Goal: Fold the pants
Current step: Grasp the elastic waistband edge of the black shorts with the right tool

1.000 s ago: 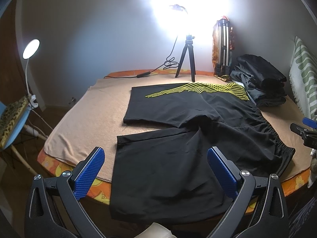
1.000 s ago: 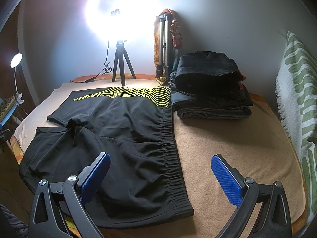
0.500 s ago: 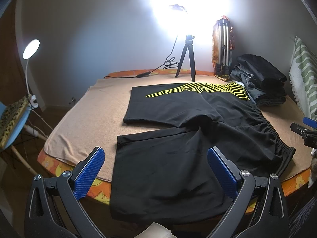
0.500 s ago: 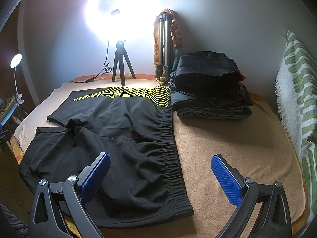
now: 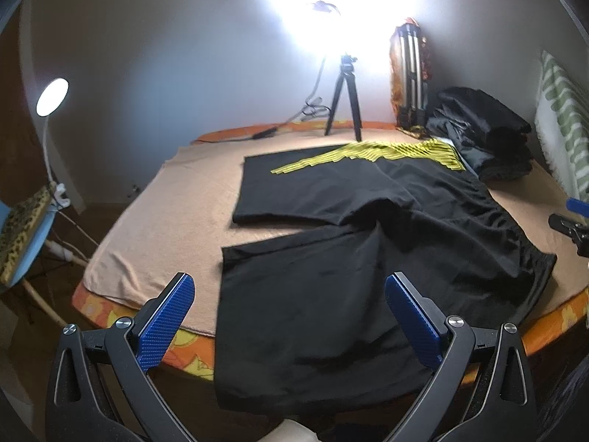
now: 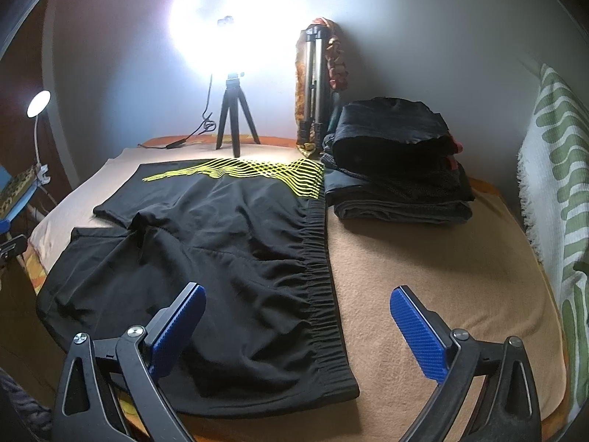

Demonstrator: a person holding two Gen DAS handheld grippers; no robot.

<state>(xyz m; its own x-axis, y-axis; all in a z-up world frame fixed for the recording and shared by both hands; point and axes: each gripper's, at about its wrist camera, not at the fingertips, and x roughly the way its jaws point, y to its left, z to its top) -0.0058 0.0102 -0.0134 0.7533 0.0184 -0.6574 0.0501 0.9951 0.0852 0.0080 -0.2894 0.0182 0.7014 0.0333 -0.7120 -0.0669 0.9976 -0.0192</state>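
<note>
Black shorts [image 5: 368,243] with a yellow line pattern lie spread flat on a tan blanket. The near leg hangs over the bed's front edge. The elastic waistband [image 6: 320,265] faces right. My left gripper [image 5: 291,305] is open and empty, hovering above the near leg's hem. My right gripper [image 6: 298,316] is open and empty, above the near waistband corner; its tip also shows in the left wrist view [image 5: 568,221] at the right edge.
A stack of folded dark clothes [image 6: 397,176] sits at the back right. A ring light on a small tripod [image 6: 232,125] and a folded tripod [image 6: 313,88] stand by the wall. A green-patterned cloth [image 6: 556,184] hangs at right. A desk lamp [image 5: 51,99] and chair stand left.
The left wrist view has shifted slightly, so the left gripper moved a little. The shorts and the right gripper have not moved.
</note>
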